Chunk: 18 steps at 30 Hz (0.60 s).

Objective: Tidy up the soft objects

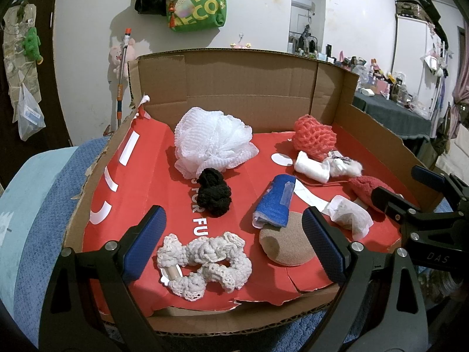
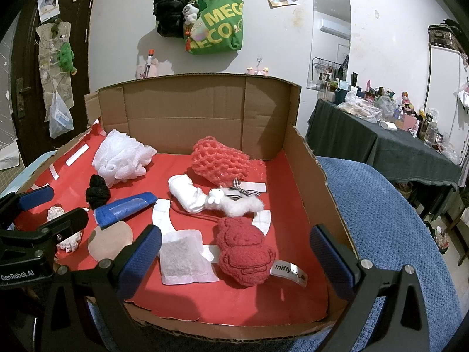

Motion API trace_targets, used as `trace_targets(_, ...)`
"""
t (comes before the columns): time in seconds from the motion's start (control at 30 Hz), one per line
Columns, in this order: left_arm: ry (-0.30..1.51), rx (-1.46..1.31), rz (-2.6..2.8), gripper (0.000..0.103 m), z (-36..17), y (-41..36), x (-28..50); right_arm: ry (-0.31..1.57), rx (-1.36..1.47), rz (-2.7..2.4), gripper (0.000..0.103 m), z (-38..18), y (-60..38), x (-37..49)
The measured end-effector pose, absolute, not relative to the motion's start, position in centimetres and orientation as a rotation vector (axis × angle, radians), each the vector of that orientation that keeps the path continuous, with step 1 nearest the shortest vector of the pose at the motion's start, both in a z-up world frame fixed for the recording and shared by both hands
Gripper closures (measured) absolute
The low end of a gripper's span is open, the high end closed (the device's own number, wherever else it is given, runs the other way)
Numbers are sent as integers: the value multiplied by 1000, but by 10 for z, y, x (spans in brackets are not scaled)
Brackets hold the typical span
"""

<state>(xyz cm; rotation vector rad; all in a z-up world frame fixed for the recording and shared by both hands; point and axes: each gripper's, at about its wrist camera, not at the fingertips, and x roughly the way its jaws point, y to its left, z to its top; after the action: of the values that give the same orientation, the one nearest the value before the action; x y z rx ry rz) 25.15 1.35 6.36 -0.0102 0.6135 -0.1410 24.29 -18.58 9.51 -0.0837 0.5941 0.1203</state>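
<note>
Hovering at the near edge of the cardboard tray (image 1: pixel 222 88), the left gripper (image 1: pixel 233 240) stood wide apart and empty, a cream crochet scrunchie (image 1: pixel 205 259) lying between its blue pads, nearer the left one. The right pad overlapped a tan round puff (image 1: pixel 283 248). The right gripper (image 2: pixel 234 259) was likewise spread and held nothing, with a white sachet (image 2: pixel 183 259) and a red plush toy (image 2: pixel 244 250) between its fingers on the red liner. Farther in lay a blue foam roll (image 2: pixel 124 206), a black scrunchie (image 1: pixel 214 195), a white fluffy toy (image 2: pixel 234 201), then a white mesh pouf (image 1: pixel 212 143) and coral foam net (image 2: pixel 219 161) near the back wall. Bare red floor showed along the left wall and the near right corner.
</note>
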Motion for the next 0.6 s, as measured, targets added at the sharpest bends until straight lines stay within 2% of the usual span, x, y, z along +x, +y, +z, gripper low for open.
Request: trace_targets(0.6,616,-11,-144,8,62,13,251,596,-85,120,0,97,-185,243)
